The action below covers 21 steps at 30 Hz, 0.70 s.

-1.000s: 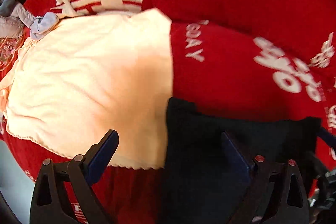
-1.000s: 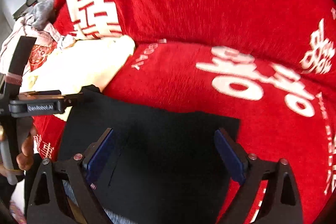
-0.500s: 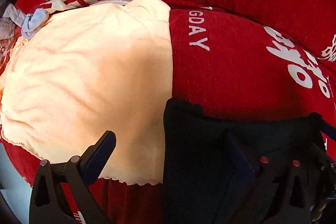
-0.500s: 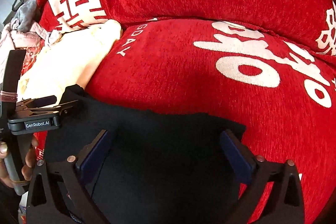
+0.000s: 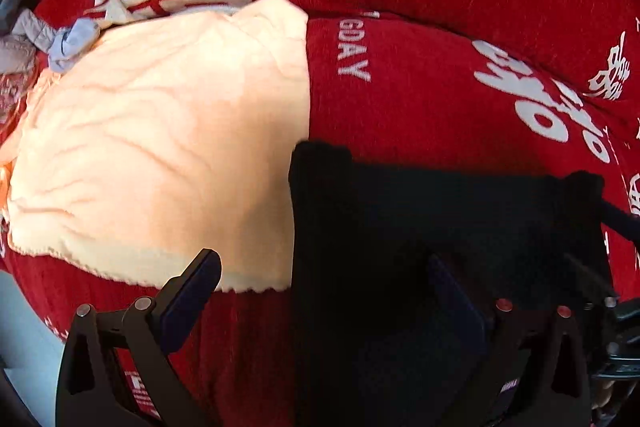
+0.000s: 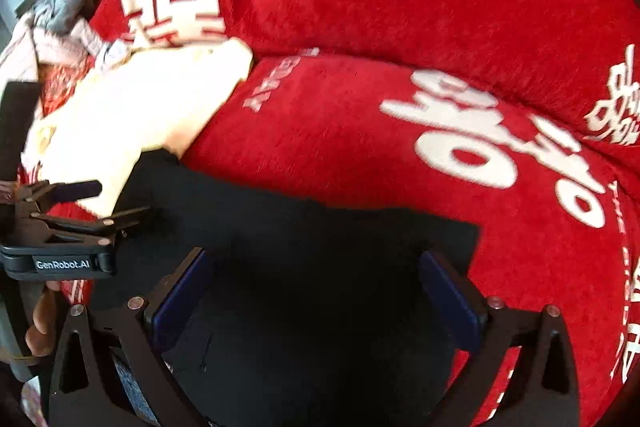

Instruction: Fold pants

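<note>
The black pants [image 6: 320,267] lie flat on the seat of a sofa under a red cover [image 6: 360,131] with white lettering, their left edge touching a cream garment [image 5: 160,147] spread beside them. The left claw [image 5: 328,291] has its fingers wide apart over that edge. The right claw [image 6: 316,291] is also spread apart, above the pants and gripping nothing.

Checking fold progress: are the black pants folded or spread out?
Folded: the black pants form a compact rectangle with straight edges on the red cover.
</note>
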Each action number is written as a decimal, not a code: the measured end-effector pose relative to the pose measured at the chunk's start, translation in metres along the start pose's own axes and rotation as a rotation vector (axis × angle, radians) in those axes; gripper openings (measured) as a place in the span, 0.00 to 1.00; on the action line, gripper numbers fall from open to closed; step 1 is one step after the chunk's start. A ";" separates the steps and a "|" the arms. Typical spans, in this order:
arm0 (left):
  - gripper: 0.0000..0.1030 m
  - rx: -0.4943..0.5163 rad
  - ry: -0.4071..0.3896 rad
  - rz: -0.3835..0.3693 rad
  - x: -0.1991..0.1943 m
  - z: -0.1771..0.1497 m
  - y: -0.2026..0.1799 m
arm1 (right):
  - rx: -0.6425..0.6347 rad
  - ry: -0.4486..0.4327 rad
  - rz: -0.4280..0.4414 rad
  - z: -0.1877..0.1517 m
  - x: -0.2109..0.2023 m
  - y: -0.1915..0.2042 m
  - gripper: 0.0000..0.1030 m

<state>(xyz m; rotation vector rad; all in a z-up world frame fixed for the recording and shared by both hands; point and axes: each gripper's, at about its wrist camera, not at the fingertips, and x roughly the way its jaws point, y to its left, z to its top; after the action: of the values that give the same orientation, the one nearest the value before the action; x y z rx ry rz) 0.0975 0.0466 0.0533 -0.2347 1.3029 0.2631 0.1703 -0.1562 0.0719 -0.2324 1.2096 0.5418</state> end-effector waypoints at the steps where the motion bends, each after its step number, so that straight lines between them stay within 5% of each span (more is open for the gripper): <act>1: 1.00 -0.004 0.000 -0.007 -0.001 -0.004 0.001 | -0.002 0.005 -0.013 -0.005 0.001 0.001 1.00; 14: 1.00 0.011 -0.053 -0.011 -0.021 -0.053 0.004 | -0.099 -0.069 -0.084 -0.109 -0.052 0.028 1.00; 18: 1.00 0.007 -0.059 -0.011 -0.031 -0.062 0.005 | -0.150 -0.035 -0.156 -0.121 -0.052 0.037 1.00; 21: 1.00 0.020 -0.099 -0.001 -0.049 -0.075 0.004 | -0.132 -0.110 -0.149 -0.124 -0.074 0.043 1.00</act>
<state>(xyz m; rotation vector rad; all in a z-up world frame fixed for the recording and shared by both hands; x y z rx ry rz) 0.0155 0.0239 0.0819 -0.2033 1.2069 0.2576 0.0274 -0.1953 0.1024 -0.3966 1.0420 0.4980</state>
